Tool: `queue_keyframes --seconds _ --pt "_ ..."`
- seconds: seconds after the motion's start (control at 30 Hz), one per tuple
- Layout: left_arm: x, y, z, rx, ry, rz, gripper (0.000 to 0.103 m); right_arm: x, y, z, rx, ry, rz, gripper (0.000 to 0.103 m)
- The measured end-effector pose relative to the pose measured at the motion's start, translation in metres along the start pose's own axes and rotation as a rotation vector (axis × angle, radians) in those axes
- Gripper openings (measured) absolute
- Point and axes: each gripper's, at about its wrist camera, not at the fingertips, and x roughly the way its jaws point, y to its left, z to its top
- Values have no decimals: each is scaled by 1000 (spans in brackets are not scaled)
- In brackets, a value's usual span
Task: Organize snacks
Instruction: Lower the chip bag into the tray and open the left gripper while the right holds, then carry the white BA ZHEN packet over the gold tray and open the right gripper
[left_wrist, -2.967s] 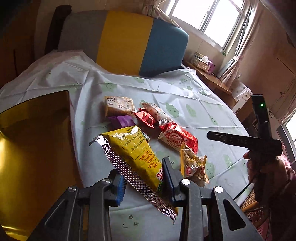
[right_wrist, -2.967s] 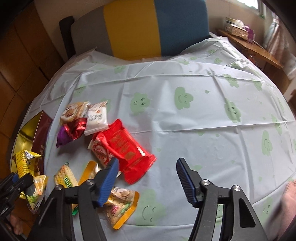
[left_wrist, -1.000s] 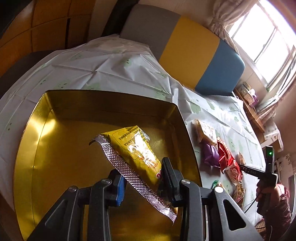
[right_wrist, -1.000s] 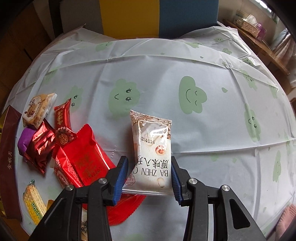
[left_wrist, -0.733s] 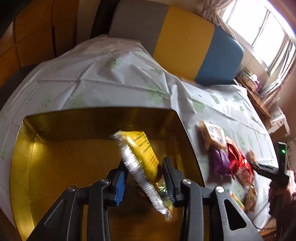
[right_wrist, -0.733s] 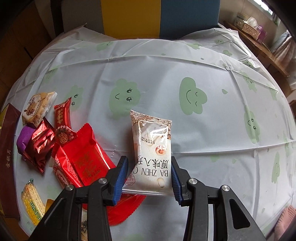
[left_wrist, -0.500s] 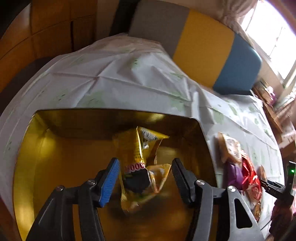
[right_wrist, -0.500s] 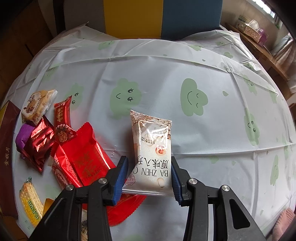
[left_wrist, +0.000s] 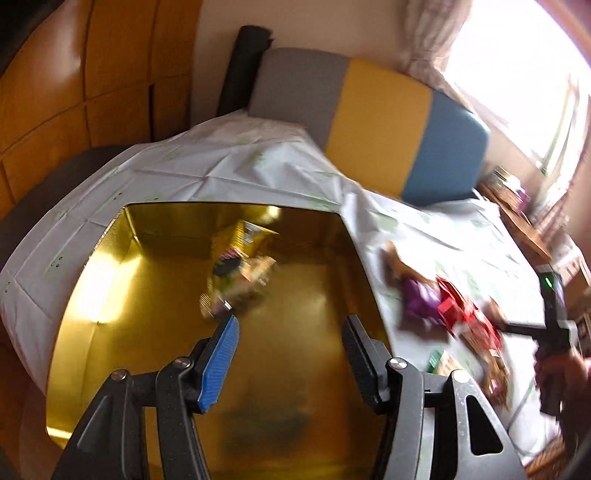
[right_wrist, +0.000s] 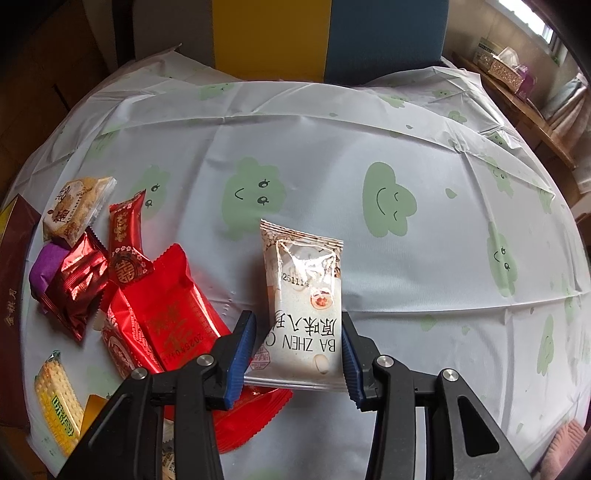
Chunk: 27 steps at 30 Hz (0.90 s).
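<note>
The left tongs (left_wrist: 290, 354) hang over the gold tin (left_wrist: 92, 295) with nothing between the blue pads; the jaws stand wide and are closing a little. The yellow snack bag (left_wrist: 240, 266) lies inside the tin toward its far wall, blurred, crumpled, part foil and part printed film. So one packet is stowed, and I judge this hand's next job is to swing right toward the pile on the bench (right_wrist: 424, 295).

The right tongs (right_wrist: 297, 354) are clamped at a narrow setting on the white packet (right_wrist: 304, 295), a flat pillow pouch with a clear window and crimped ends, gripped by its near end and lifted over the bench. It looks light and a bit slippery; the hold is on the edges, so it could twist during the carry. The next move, I reckon, is to bring it left to the tin, whose dark red outer wall shows at the far-left edge of the right wrist view, and let go low over the gold floor.

Waiting at the left of the bench: a large red pouch (right_wrist: 166, 325) just beside the held packet, a crinkly dark red foil wrapper (right_wrist: 74, 291), a purple one (right_wrist: 46, 271), a slim red sachet (right_wrist: 123, 236), a beige cake wrapper (right_wrist: 72, 212) and a cracker pack (right_wrist: 59, 402). The cloth is thin glossy plastic, creased, printed with green smiling clouds.
</note>
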Motion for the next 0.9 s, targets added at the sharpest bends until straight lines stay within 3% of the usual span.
queue_keyframes --seconds 0.2,0.37,0.57,0.7,0.9 --pt "-23 -31 -26 103 -15 -44 58 0 -3 -1 7 -3 5 45" --pt "-26 -47 -45 170 -1 -27 58 -2 2 -1 5 -10 -20 44" --pt "-27 -41 -59 139 26 -27 57 -4 6 -3 10 -17 -34 43" --pt "-34 -29 -57 105 2 -14 56 -17 7 -2 34 -45 -33 43" --pt "-42 -1 -52 39 -32 20 56 -64 33 -7 41 -131 122 43"
